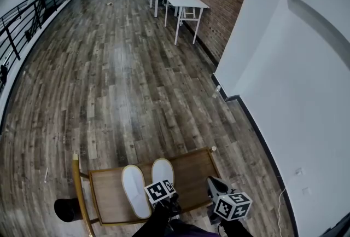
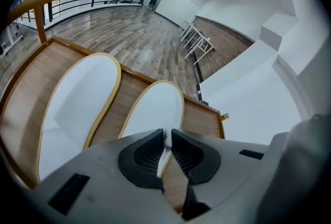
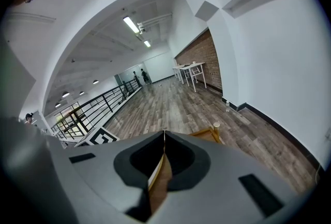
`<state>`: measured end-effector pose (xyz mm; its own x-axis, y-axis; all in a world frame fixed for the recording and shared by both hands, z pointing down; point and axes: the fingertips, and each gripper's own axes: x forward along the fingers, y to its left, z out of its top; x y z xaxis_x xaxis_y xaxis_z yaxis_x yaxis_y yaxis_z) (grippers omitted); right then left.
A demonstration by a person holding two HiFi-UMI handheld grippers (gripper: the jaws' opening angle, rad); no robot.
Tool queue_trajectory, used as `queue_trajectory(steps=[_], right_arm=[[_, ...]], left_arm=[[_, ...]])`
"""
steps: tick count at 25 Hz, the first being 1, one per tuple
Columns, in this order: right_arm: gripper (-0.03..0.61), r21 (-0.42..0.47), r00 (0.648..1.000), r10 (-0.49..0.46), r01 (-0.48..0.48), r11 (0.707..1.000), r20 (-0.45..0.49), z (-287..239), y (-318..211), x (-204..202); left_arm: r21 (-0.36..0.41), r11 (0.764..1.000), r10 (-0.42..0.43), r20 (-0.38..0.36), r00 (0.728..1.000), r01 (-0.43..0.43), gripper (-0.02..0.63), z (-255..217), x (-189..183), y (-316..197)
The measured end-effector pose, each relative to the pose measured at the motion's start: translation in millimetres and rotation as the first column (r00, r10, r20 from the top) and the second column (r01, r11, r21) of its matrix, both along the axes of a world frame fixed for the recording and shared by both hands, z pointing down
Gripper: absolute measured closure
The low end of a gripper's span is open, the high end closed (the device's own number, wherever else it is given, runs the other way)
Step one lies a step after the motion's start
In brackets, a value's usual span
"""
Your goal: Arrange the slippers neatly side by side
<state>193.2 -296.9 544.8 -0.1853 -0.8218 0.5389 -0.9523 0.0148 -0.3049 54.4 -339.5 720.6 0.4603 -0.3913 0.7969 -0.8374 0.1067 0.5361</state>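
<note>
Lying parallel, white tan-rimmed slippers

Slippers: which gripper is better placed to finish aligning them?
Left. The left gripper has its jaws pinching the near rim of one slipper, beside the other slipper; the right gripper is shut, empty, off to the side.

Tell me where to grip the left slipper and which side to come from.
Best pinch the thin near-end rim of the left slipper, coming from the person's side. It lies flat on the wooden stand, so only an edge offers a bite; the left gripper holds the other slipper likewise.
</note>
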Motion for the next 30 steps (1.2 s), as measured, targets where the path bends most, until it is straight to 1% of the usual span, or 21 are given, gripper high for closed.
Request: queue_trajectory(steps=[4, 7, 9, 10, 12, 14, 16, 17, 18, 19, 20, 21, 22, 24, 25, 26, 27, 28, 29, 30], right_arm=[[0.578, 0.001, 1.000, -0.005, 0.005, 1.000, 0.002, 1, 0, -2], [0.578, 0.004, 1.000, -0.016, 0.016, 1.000, 0.015, 1, 0, -8], [0.578, 0.007, 1.000, -0.023, 0.023, 1.000, 0.019, 1, 0, -11], [0.578, 0.009, 0.999, -0.025, 0.025, 1.000, 0.020, 1, 0, -11], [0.578, 0.011, 0.999, -0.030, 0.030, 0.999, 0.021, 0, 0, -13], [0.578, 0.011, 0.999, -0.035, 0.035, 0.999, 0.019, 0, -1, -15], [0.578, 0.010, 0.999, -0.047, 0.047, 0.999, 0.024, 2, -4, -20], [0.578, 0.008, 0.998, -0.058, 0.058, 0.998, 0.030, 3, -6, -24], [0.578, 0.004, 0.997, -0.074, 0.073, 0.997, 0.039, 6, -8, -29], [0.578, 0.000, 0.994, -0.093, 0.093, 0.996, 0.049, 9, -10, -35], [0.578, -0.006, 0.991, -0.116, 0.117, 0.993, 0.059, 12, -12, -42], [0.578, -0.012, 0.987, -0.142, 0.143, 0.990, 0.069, 16, -15, -50], [0.578, -0.019, 0.983, -0.168, 0.170, 0.985, 0.078, 20, -19, -58], [0.578, -0.042, 0.972, -0.215, 0.220, 0.975, 0.092, 31, -25, -74], [0.578, -0.056, 0.968, -0.234, 0.240, 0.969, 0.095, 37, -28, -82], [0.578, -0.071, 0.964, -0.249, 0.256, 0.964, 0.095, 44, -31, -88], [0.577, -0.088, 0.961, -0.262, 0.270, 0.959, 0.094, 52, -33, -94], [0.577, -0.106, 0.958, -0.271, 0.281, 0.954, 0.097, 59, -35, -98], [0.574, -0.123, 0.955, -0.279, 0.290, 0.949, 0.103, 67, -37, -102], [0.559, -0.140, 0.951, -0.288, 0.302, 0.943, 0.109, 74, -39, -106]], left_arm=[[0.015, 1.000, 0.018, -0.024, 1.000, -0.017, 0.591, -4, 5, 2], [0.023, 0.999, 0.023, -0.033, 0.999, -0.023, 0.557, -6, 5, 3], [0.029, 0.999, 0.028, -0.041, 0.999, -0.026, 0.554, -7, 6, 4], [0.033, 0.999, 0.030, -0.045, 0.999, -0.029, 0.528, -8, 6, 5], [0.044, 0.998, 0.036, -0.053, 0.998, -0.034, 0.523, -13, 7, 6], [0.068, 0.997, 0.046, -0.061, 0.997, -0.041, 0.523, -24, 6, 8], [0.123, 0.990, 0.082, -0.055, 0.995, -0.075, 0.523, -39, 2, 11], [0.167, 0.980, 0.113, -0.036, 0.993, -0.105, 0.523, -48, -2, 13], [0.222, 0.965, 0.146, -0.004, 0.989, -0.142, 0.523, -57, -6, 15], [0.283, 0.943, 0.173, 0.039, 0.984, -0.177, 0.523, -66, -12, 18], [0.346, 0.915, 0.186, 0.089, 0.978, -0.206, 0.523, -77, -19, 19], [0.407, 0.885, 0.182, 0.145, 0.973, -0.226, 0.523, -87, -28, 20], [0.465, 0.852, 0.161, 0.203, 0.966, -0.240, 0.523, -99, -40, 21], [0.566, 0.782, 0.088, 0.313, 0.946, -0.260, 0.523, -121, -67, 24], [0.606, 0.751, 0.043, 0.351, 0.935, -0.262, 0.523, -131, -80, 26], [0.636, 0.730, -0.002, 0.369, 0.929, -0.251, 0.523, -137, -93, 28], [0.653, 0.722, -0.041, 0.371, 0.928, -0.229, 0.523, -140, -105, 31], [0.656, 0.726, -0.068, 0.366, 0.928, -0.206, 0.523, -140, -115, 34], [0.650, 0.736, -0.083, 0.361, 0.929, -0.187, 0.523, -139, -125, 37], [0.642, 0.747, -0.093, 0.360, 0.928, -0.174, 0.525, -138, -133, 39]])
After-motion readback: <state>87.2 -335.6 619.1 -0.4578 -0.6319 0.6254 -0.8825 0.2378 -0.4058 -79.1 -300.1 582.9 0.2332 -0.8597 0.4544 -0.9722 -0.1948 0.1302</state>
